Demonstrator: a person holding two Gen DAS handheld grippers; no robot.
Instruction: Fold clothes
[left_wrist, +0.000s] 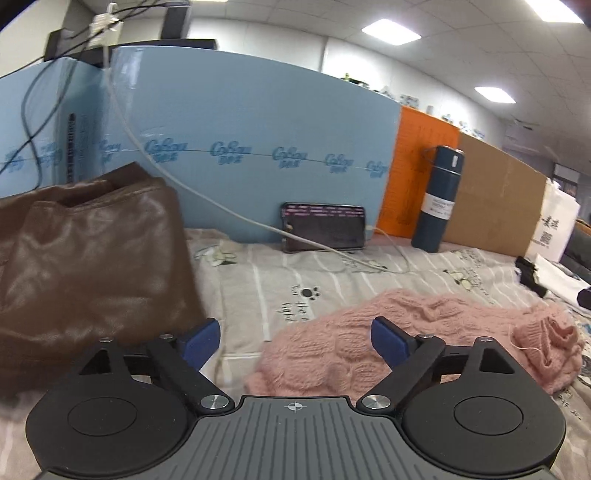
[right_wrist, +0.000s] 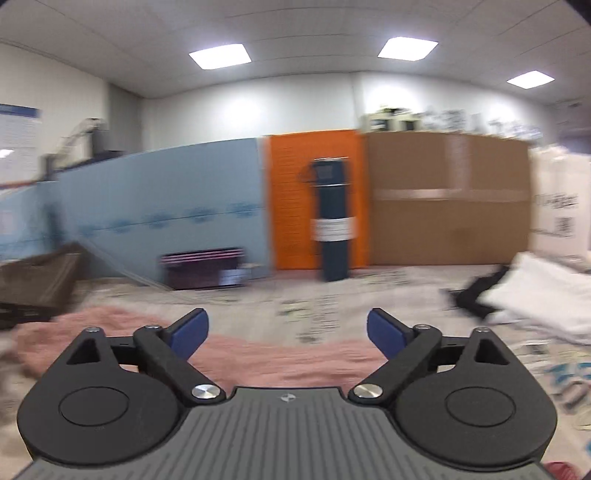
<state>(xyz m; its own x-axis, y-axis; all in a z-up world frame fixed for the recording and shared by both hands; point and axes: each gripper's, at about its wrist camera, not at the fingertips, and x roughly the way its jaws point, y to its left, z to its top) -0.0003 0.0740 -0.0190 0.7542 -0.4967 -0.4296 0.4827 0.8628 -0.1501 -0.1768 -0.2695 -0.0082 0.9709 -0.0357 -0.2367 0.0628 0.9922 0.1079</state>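
Both tools are seen released above a patterned surface: the left tool and right tool stand spread wide, nothing gripped. A pink knitted sweater lies crumpled beneath them, beside a brown garment.

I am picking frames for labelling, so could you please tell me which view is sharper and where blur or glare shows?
Left wrist view: mostly sharp, the pink knitted sweater reads clearly, glare on the brown leather garment. Right wrist view: sideways motion blur smears the dark blue flask and the bedsheet print; both bend lines fisheye-style.
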